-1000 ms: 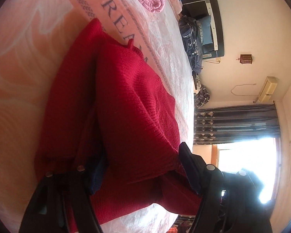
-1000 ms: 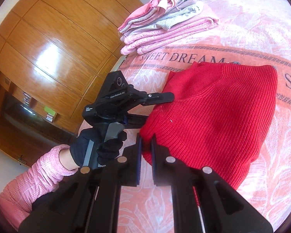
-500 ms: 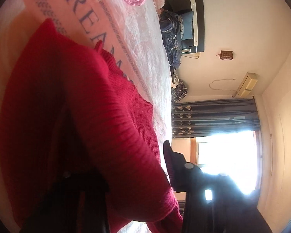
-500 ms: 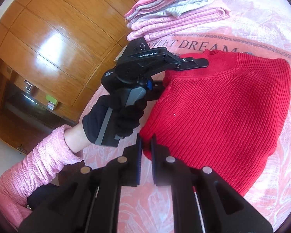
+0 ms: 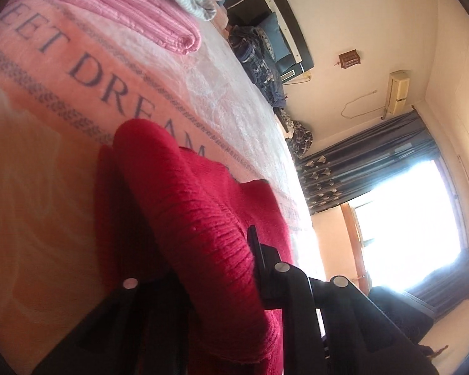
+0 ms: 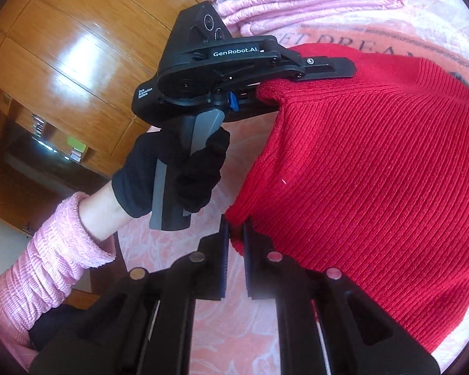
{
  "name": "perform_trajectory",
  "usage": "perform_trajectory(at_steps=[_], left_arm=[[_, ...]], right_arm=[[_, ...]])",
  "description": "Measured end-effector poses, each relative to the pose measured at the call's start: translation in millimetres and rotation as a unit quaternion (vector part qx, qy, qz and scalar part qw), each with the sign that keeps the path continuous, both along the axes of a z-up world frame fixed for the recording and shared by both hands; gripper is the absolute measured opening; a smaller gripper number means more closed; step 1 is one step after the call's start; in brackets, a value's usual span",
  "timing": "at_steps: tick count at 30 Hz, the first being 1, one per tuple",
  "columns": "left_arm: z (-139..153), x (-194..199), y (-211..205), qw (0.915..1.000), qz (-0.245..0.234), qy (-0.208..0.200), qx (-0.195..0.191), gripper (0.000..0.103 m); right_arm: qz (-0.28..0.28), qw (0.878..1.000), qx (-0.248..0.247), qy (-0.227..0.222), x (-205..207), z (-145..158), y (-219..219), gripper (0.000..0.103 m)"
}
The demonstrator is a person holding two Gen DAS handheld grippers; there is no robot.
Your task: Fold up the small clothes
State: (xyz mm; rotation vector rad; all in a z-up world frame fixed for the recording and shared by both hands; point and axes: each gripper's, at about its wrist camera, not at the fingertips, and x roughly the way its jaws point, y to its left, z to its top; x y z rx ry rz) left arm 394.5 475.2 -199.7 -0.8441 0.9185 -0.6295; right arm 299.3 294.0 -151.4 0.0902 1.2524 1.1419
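Observation:
A red knit sweater (image 6: 375, 172) lies on the pink bedspread (image 6: 222, 328), with its near-left edge lifted. My right gripper (image 6: 234, 228) is shut on the sweater's lower left corner, a small tuft of red knit pinched between its pads. My left gripper (image 6: 312, 89), held by a black-gloved hand (image 6: 178, 168), grips the upper left edge. One of its fingers lies over the fabric and the other under it. In the left wrist view a thick red fold of the sweater (image 5: 197, 187) fills my left gripper (image 5: 200, 237) and hides its left finger.
A stack of folded pink and grey clothes (image 6: 312, 3) sits on the bed just beyond the sweater, also in the left wrist view (image 5: 134, 6). A wooden wardrobe (image 6: 62, 47) stands to the left. Dark clothes (image 5: 259, 56) are piled at the bed's far end, near a curtained window (image 5: 375, 162).
Both grippers have carried the sweater's left edge up and towards the folded stack. The left gripper's fingers have drawn closer together around the fabric.

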Motion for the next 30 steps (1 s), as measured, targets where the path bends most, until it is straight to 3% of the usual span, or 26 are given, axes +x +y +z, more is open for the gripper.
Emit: perform_trajectory(at_steps=[3,6,7,8,10,12,14,17,20,24,26,27,28,30], left_arm=[[-25.6,-2.5,0.4,0.9993,-0.003,0.029,0.024,0.016],[-29.0,-9.5,2.8,0.9995,-0.002,0.02,0.023,0.019],[-27.3,-10.8,3.1,0.9994,-0.003,0.023,0.025,0.024],[-24.6,-12.6,3.4,0.9994,-0.001,0.027,0.022,0.032],[-17.4,-24.9,3.3,0.9996,0.004,0.017,0.023,0.046],[-10.4,-40.3,-3.0,0.9987,-0.005,0.01,0.049,0.053],[-8.9,-57.4,-7.0,0.9979,-0.015,0.006,0.063,0.054],[-9.5,-78.4,-4.4,0.9984,-0.001,0.014,0.055,0.055],[-5.3,-94.5,-4.0,0.9985,0.01,0.034,0.043,0.056],[6.0,-118.7,-17.3,0.9975,0.001,0.028,0.064,0.058],[7.2,-124.1,-30.3,0.9956,-0.007,0.033,0.088,0.059],[5.2,-126.9,-35.1,0.9951,-0.009,0.037,0.091,0.058],[2.0,-130.8,-39.5,0.9942,-0.012,0.043,0.098,0.055],[-0.4,-130.7,-46.9,0.9901,-0.017,0.054,0.128,0.028]], right_arm=[[0.002,0.999,-0.033,0.006,-4.0,-25.1,5.2,0.007],[-0.001,0.999,-0.033,0.011,-6.9,-33.5,-0.4,0.011],[0.0,0.999,-0.032,0.011,-6.9,-30.8,-3.8,0.015],[0.001,0.999,-0.031,0.011,-6.5,-26.5,-8.7,0.026],[-0.004,1.0,-0.02,0.007,-7.6,-13.5,-27.5,0.039],[-0.016,1.0,-0.02,-0.012,-7.5,1.1,-51.9,0.042],[-0.056,0.998,-0.023,-0.014,0.0,11.0,-84.9,0.05],[-0.141,0.989,-0.032,0.012,16.8,9.4,-137.6,0.054],[-0.165,0.984,-0.047,0.037,21.1,-5.8,-168.4,0.056],[-0.157,0.981,-0.049,0.1,13.4,-39.7,-178.9,0.054],[-0.151,0.98,-0.033,0.123,9.4,-47.7,-176.4,0.03],[-0.151,0.98,-0.029,0.126,13.0,-48.9,-180.9,0.027],[-0.15,0.981,-0.028,0.123,13.6,-48.2,-179.2,0.02],[-0.149,0.98,-0.013,0.133,11.6,-41.2,-177.0,0.016]])
